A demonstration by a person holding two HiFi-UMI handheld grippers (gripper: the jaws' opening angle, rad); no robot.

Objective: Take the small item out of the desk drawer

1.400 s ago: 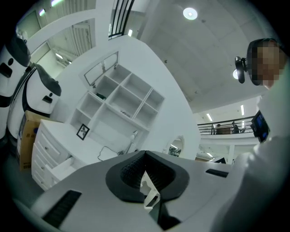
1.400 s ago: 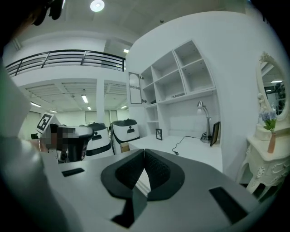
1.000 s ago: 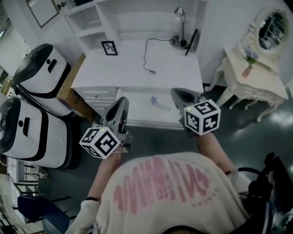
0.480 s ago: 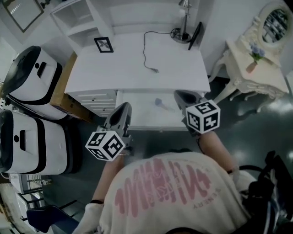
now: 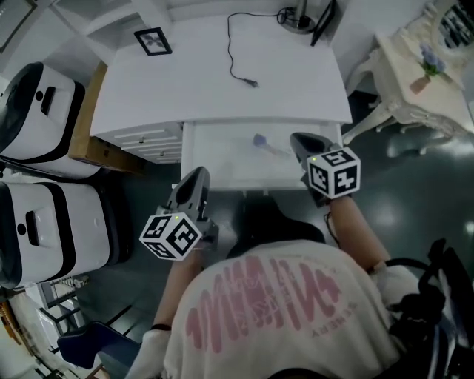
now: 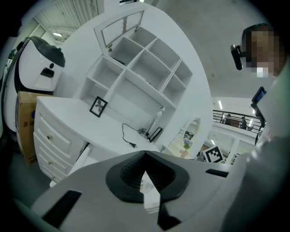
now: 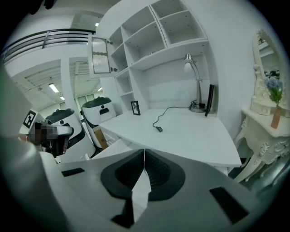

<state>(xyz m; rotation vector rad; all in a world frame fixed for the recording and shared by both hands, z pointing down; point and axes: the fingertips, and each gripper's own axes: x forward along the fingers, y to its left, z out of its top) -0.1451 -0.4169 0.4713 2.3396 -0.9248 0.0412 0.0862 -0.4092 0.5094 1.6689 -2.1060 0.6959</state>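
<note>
The white desk (image 5: 222, 81) has its middle drawer (image 5: 222, 159) pulled out. A small bluish item (image 5: 260, 141) lies inside, toward the back right. My right gripper (image 5: 297, 139) is shut and empty over the drawer's right end, just right of the item. My left gripper (image 5: 197, 176) is shut and empty at the drawer's front left corner. In the left gripper view the jaws (image 6: 145, 153) meet at the tips above the desk. In the right gripper view the jaws (image 7: 144, 150) are pressed together, with the drawer (image 7: 113, 147) below to the left.
On the desk stand a picture frame (image 5: 152, 41), a loose cable (image 5: 241, 59) and a lamp base (image 5: 300, 16). A side drawer stack (image 5: 141, 139) and a cardboard box (image 5: 87, 122) sit left of the open drawer, beside white machines (image 5: 37, 104). An ornate side table (image 5: 422, 81) stands at the right.
The view has tipped down, so the desk and drawer sit higher in the picture. Both grippers stay shut at the drawer front.
</note>
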